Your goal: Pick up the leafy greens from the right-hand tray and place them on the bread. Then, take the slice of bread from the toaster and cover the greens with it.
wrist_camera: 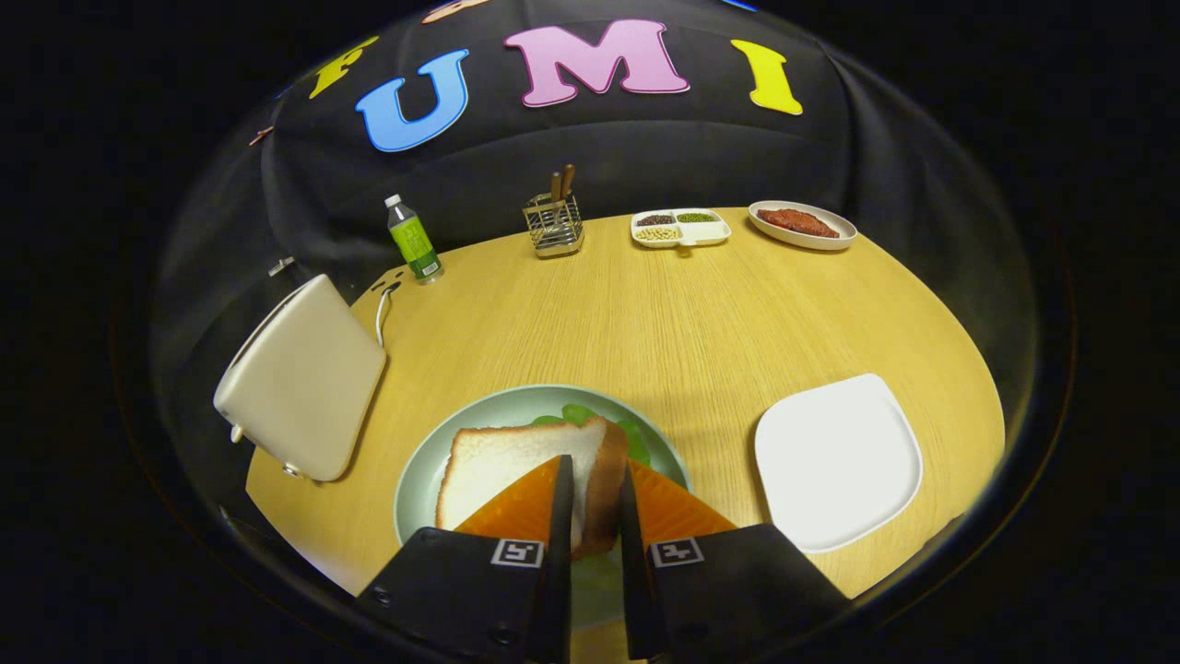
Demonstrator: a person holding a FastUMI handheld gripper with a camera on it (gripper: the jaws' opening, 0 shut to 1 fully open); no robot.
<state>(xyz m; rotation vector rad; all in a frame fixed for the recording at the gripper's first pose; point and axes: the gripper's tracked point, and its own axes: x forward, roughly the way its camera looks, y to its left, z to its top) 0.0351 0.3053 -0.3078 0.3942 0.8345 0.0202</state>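
The slice of bread (pixel 516 475) is held between the two fingers of the tongs (pixel 595 484), which press on its brown crust edge from either side. The slice is white and soft-looking with a darker crust, tilted, and sits over a round pale green plate (pixel 419 475) at the near middle of the desk (pixel 691 323). Under its far edge, leafy greens (pixel 590 417) peek out, lying on the plate. The tongs reach forward from the near side, fingers close together and pointing away; each finger block carries a small square black-and-white marker, which has no readable writing.

To the left of the plate stands a cream toaster (pixel 304 383), smooth and rounded, with a white cord (pixel 383 314) running from its far side. To the right of the plate lies a white tray (pixel 839 461), a glossy square with rounded corners. The desk is light wood with a fine straight grain.

At the far side, from left to right: a clear plastic bottle (pixel 412 238) with a white cap and a green label too small to read; a wire metal holder (pixel 555 224) with wooden handles sticking up; a white divided dish (pixel 680 228) with dark, green and pale grains in separate compartments; and an oval white dish (pixel 802 224) holding something reddish-brown.
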